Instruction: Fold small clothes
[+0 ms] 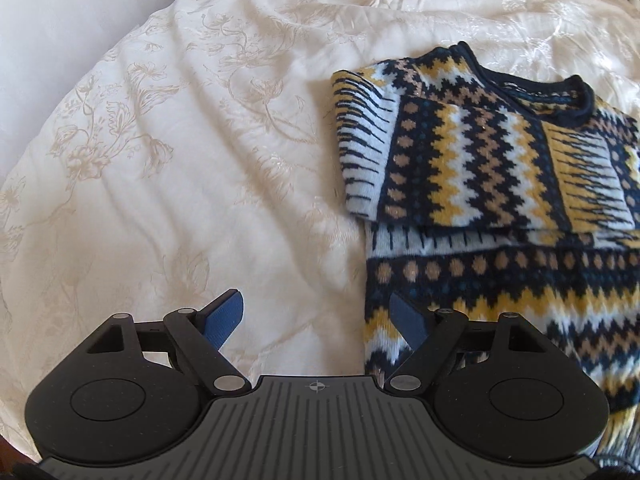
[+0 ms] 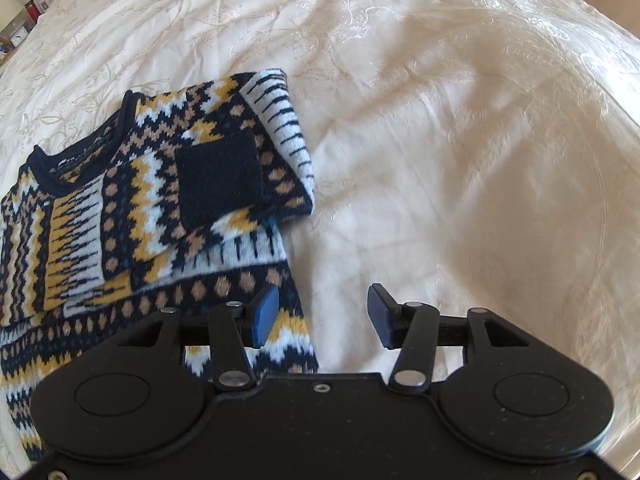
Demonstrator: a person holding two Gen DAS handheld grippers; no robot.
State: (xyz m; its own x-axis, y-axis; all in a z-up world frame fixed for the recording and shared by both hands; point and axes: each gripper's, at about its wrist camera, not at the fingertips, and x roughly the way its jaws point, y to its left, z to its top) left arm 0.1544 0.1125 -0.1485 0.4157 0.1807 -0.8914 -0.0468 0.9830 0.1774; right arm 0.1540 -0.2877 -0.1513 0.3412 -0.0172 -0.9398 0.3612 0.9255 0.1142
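Note:
A small knitted sweater (image 1: 488, 184) in navy, yellow, tan and white zigzags lies flat on the bed, both sleeves folded across its chest. It fills the right of the left wrist view and the left of the right wrist view, where the sweater (image 2: 152, 200) shows a navy cuff on top. My left gripper (image 1: 316, 316) is open at the sweater's left side edge, its right finger over the knit and its left finger over the bedspread. My right gripper (image 2: 322, 312) is open at the sweater's right side edge, with nothing between its fingers.
A cream bedspread (image 1: 180, 160) with a floral pattern covers the whole surface, lightly wrinkled. Beyond the sweater the bedspread (image 2: 460, 160) stretches wide. A nightstand with small items (image 2: 24, 24) stands at the far left corner. A white wall (image 1: 60, 20) borders the bed.

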